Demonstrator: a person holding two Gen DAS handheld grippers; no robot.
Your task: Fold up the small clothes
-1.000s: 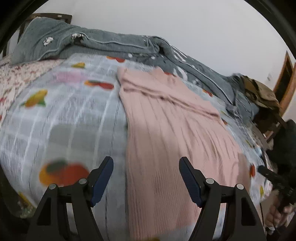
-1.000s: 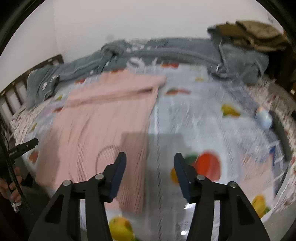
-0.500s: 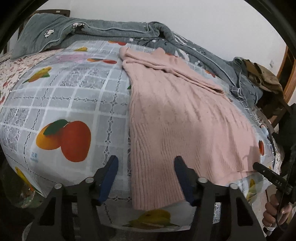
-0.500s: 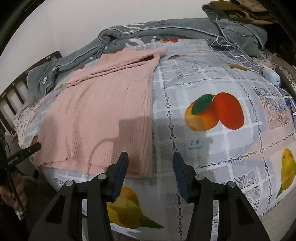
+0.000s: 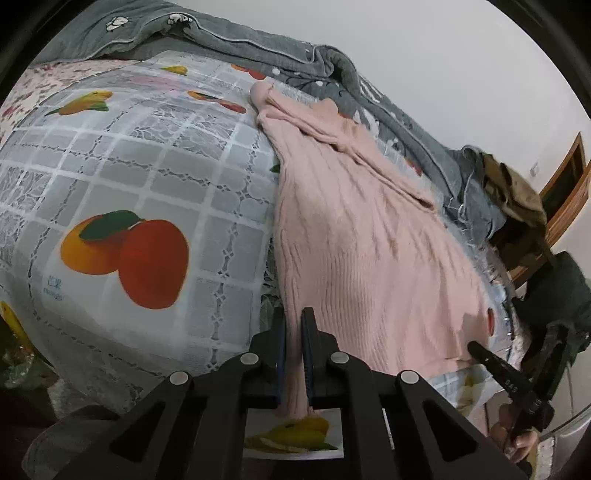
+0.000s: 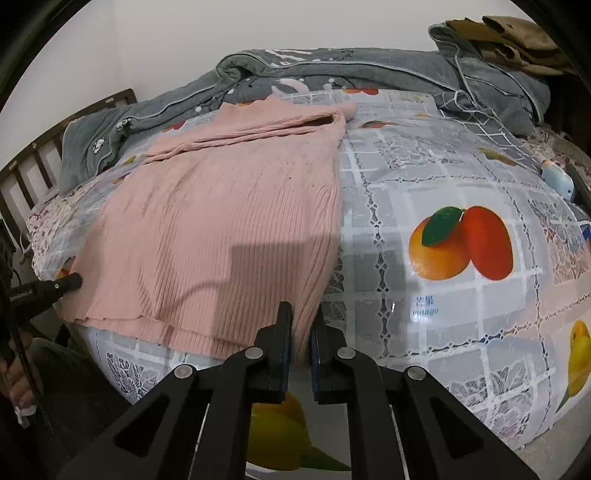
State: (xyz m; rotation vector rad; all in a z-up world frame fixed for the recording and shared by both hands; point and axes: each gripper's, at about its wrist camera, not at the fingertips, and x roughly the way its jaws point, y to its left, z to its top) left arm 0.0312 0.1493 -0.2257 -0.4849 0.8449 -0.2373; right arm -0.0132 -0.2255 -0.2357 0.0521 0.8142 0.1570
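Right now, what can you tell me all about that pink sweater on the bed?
The pink sweater is a soft ribbed knit, lying flat on the fruit-print bedcover. Its sleeves are folded across the top, near the grey blanket. The hem hangs at the bed's near edge. The left hand-held gripper pinches one bottom corner, and the right hand-held gripper pinches the other. A dark shadow falls on its lower part.

A big bed (image 6: 461, 177) fills the room. Its cover (image 5: 155, 177) is grey and white squares with mangoes. A grey blanket (image 6: 332, 70) is bunched along the far edge by the plain white wall (image 6: 258, 26). Dark wooden bars (image 6: 26, 173) stand at the bed's left end.
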